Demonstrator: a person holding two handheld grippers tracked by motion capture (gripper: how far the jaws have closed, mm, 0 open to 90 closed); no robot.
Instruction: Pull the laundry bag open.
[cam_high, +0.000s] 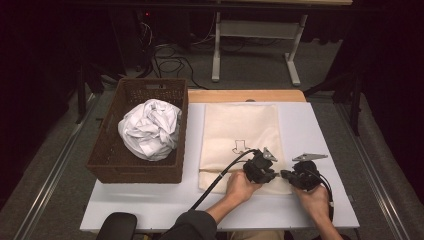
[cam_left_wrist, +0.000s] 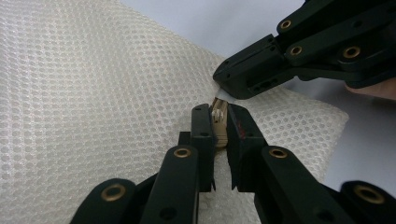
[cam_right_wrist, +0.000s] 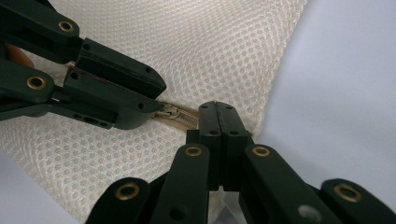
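1. Your left gripper sits at the near edge of the cream mesh bag, which lies flat on the white table, to the right of the wicker basket.
2. In the left gripper view, your left gripper has its jaws drawn narrow and clamped on the tan zipper pull (the little tab stands upright between the pads).
3. Your right gripper is just beside the left one, tips nearly touching it, at the bag's near right corner.
4. In the right gripper view, your right gripper has its jaws fully together, pinching the bag's edge right where the zipper ends.
5. That same view shows the left gripper coming in from the upper left, its tips on the zipper line.
6. In the basket rests a crumpled white cloth (well apart from both of your hands).
7. Your left hand and right hand both rest low at the table's near side.
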